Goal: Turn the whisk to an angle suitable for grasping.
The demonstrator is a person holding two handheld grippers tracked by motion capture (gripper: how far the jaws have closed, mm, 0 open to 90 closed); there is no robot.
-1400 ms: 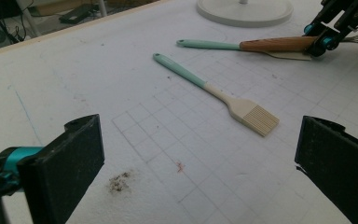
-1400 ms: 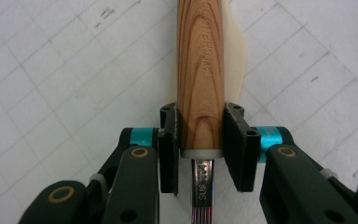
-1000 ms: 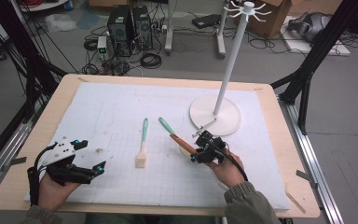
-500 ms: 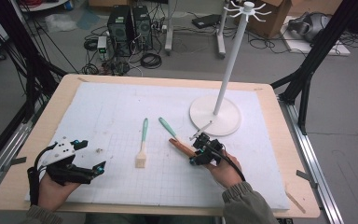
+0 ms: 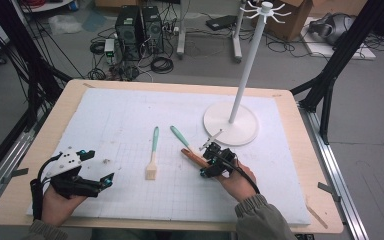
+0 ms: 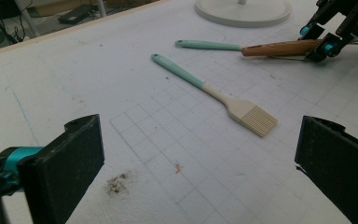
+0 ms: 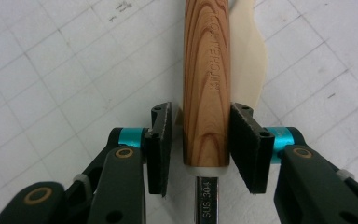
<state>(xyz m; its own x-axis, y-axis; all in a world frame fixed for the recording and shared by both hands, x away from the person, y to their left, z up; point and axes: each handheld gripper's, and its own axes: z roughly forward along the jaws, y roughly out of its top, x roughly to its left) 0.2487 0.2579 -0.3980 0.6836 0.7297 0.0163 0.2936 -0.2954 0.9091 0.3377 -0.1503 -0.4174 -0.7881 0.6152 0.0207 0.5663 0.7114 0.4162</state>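
A whisk with a wooden handle (image 5: 192, 155) (image 7: 206, 84) lies on the white mat, its handle across the cream head (image 7: 248, 56) of a teal spatula (image 5: 178, 134) (image 6: 207, 45). My right gripper (image 5: 206, 160) (image 7: 200, 144) straddles the handle's lower end. Its jaws have just been opening, and a gap shows beside the left pad (image 7: 161, 144). The steel shank (image 7: 206, 200) runs back between the jaws. A pastry brush (image 5: 153, 156) (image 6: 223, 99) with a teal handle lies to the left. At the near left my left gripper (image 5: 98, 166) (image 6: 200, 172) rests wide open with nothing in it.
A white stand with a round base (image 5: 230, 125) (image 6: 242, 10) and a tall pole (image 5: 247, 65) topped with hooks rises just behind the right gripper (image 6: 326, 32). A small dark smudge (image 6: 117, 183) marks the mat near the left gripper. The wooden table edge (image 5: 325, 175) runs along the right.
The right gripper has edged slightly left along the wooden handle, which stays on the mat. The left hand and the other utensils have not moved.
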